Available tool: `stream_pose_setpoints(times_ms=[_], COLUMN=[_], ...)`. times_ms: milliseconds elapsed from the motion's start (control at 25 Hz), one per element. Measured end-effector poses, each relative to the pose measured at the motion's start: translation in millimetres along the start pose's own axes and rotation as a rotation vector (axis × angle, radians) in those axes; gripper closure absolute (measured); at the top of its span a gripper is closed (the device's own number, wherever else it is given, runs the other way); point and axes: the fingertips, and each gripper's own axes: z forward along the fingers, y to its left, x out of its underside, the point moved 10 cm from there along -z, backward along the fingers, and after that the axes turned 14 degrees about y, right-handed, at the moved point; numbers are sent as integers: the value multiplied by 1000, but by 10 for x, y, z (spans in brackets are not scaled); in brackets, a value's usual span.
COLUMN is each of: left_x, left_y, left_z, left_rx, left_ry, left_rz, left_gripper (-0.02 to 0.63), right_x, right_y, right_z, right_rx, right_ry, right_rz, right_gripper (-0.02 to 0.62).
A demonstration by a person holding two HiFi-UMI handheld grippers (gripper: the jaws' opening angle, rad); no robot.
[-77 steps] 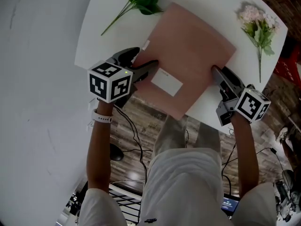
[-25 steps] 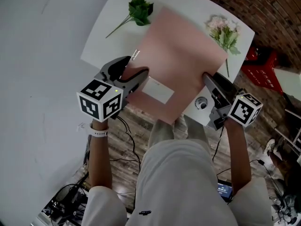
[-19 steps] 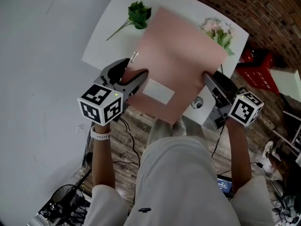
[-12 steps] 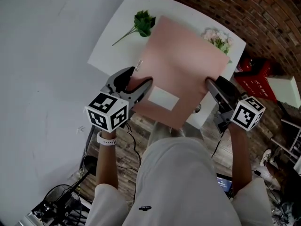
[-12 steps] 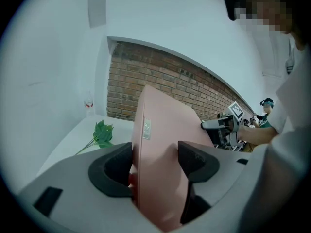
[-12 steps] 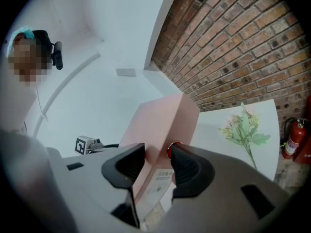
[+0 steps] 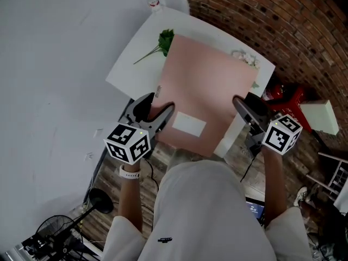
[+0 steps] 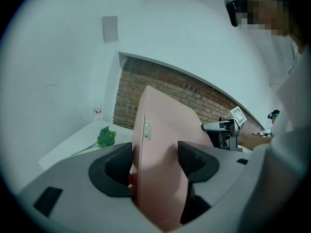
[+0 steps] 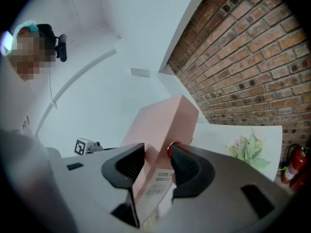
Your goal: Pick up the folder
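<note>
From the head view, one pink folder sits up off the white desk, carried between two sets of tongs, one on each side edge. The left tongs bite the folder's left edge, the right tongs its right edge, and one white label shows on the near part of the cover. Two lots of flowers lie on the desk: one green sprig by the far left corner of the folder, and one bunch of pink flowers peeking out past its far right corner. A brick wall runs behind. Over to the left gripper view: both jaws are clamped on the folder, which stands on edge between them, one jaw on each face. The green sprig lies on the desk beyond, and the right tongs show at the folder's far side. Now the right gripper view: same story, two jaws pinching the folder's edge, printed label just beneath them. The pink flowers lie on the desk to the right, with one red fire extinguisher at the foot of the brick wall.
</note>
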Motion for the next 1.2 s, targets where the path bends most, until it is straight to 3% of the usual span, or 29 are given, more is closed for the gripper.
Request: stream_pose_setpoints(times_ms=[200,440,920,1200], left_x=[-7,-106,-249,-250], left_y=[-116,-185,-322,-336], left_z=[-123,-326,-654,-731], left_rx=[-25,-53,-70,-65], left_ry=[-76,-158,-266,-279], left_rz=[-28,-3,40,38], left_gripper=[305,307,311,313], right_x=[-210,-433,-668,-670], right_y=[100,283,631,724], right_z=[-82,-144,-327,-357], right_rx=[-14,-36,-40,-37], right_ry=[-3,-17,-73,-92], right_rz=[-85,-173,-272,-270], right_gripper=[419,420,419,422])
